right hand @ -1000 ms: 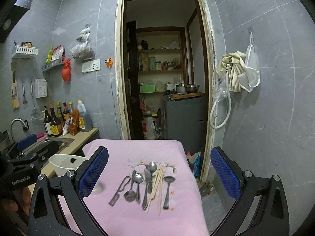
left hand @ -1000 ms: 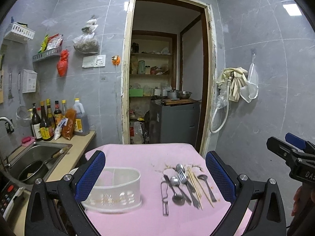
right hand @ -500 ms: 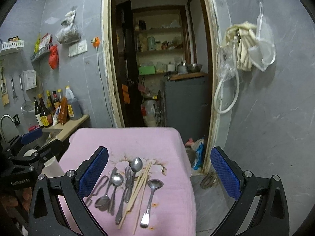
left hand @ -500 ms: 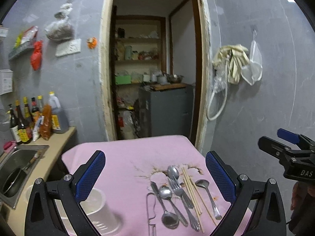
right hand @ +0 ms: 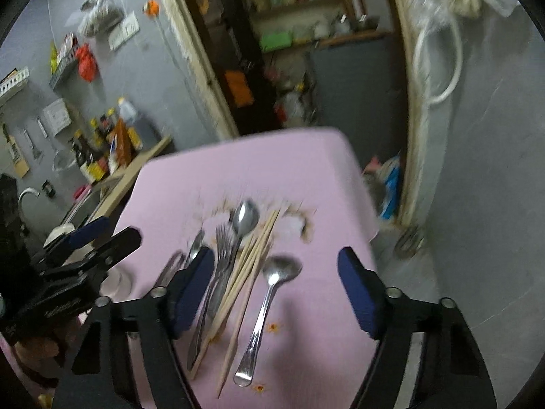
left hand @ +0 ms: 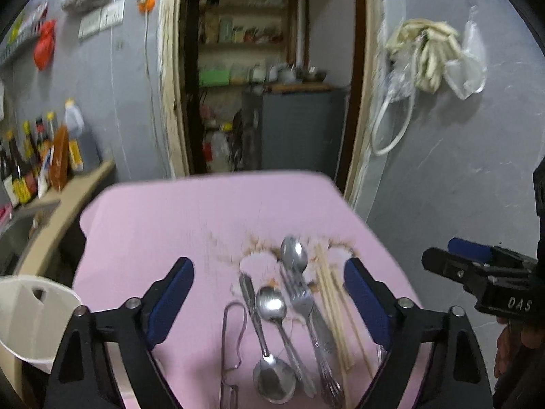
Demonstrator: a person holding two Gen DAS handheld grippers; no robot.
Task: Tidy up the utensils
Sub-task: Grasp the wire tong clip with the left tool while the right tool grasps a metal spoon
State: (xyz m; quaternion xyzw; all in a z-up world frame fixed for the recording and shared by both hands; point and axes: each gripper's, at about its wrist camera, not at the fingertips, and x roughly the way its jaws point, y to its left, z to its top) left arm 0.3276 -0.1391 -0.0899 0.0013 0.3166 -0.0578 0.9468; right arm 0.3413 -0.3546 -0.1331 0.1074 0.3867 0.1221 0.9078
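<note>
Between right jaws, lengthwise soup spoon

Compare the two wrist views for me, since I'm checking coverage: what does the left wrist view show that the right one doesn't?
Only the left wrist view shows the white holder at the table's left edge, the peeler and two spoons left of the fork.

Only the right wrist view shows the faucet and the whole ladle right of the chopsticks.

Both show the pink table, fork, chopsticks, the doorway, and both open tongs: left tongs, right tongs.
</note>
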